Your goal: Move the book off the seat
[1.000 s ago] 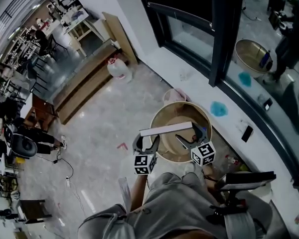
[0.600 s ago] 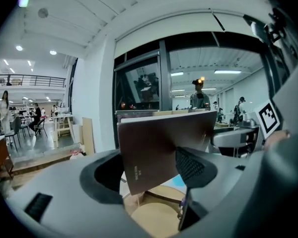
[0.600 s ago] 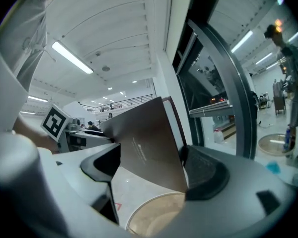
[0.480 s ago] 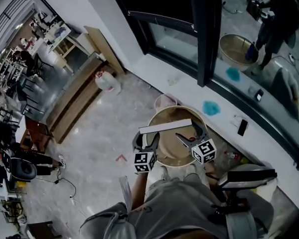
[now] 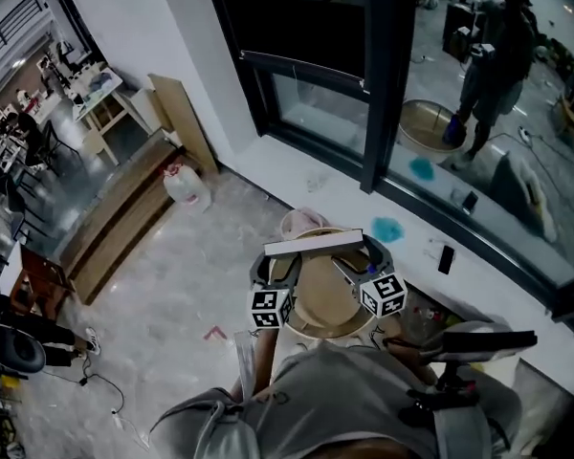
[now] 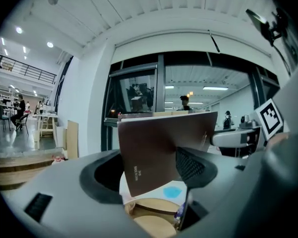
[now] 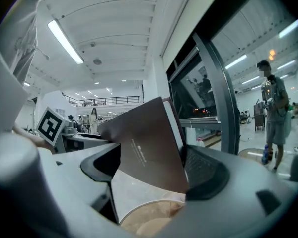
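Book [image 5: 314, 246] sits higher above seat [image 5: 320, 306] than before | left gripper [image 5: 275, 271] and right gripper [image 5: 356, 262] both clamp it | best kept level while swinging clear

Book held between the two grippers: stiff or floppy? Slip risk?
Likely stiff: the book spans straight between left gripper and right gripper, no visible sag. Looks thin, so probably light. Its cover looks smooth, and each gripper pinches only an end, so it might slip.

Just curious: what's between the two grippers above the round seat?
The brown book, its ends clamped by the left gripper and right gripper; the head view shows it.
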Motion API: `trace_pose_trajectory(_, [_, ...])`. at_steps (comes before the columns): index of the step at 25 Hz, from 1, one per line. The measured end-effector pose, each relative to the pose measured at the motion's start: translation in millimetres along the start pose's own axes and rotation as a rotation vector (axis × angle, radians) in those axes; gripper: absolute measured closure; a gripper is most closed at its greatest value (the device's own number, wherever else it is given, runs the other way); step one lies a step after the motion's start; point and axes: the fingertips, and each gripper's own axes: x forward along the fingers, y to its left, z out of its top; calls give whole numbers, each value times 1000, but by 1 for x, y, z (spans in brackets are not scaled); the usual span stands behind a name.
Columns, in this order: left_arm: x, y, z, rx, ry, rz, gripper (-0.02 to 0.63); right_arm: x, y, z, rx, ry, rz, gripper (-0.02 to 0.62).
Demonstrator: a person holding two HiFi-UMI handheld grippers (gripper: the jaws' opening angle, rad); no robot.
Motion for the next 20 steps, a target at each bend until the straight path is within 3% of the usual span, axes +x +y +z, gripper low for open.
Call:
trace_pose_trajectory(4, [2,-2,5,-5,-11,-37,270,-4,1,3,-15,15,-37,186])
trace_pose_trajectory(13, [3,2,-21,-32,58,-77,270,-7,8,-25,19,89,-81,186])
trace_pose_trajectory(20, [7,27,-64,-70,191,-83,270,11,21,-72,54,205,-57,186])
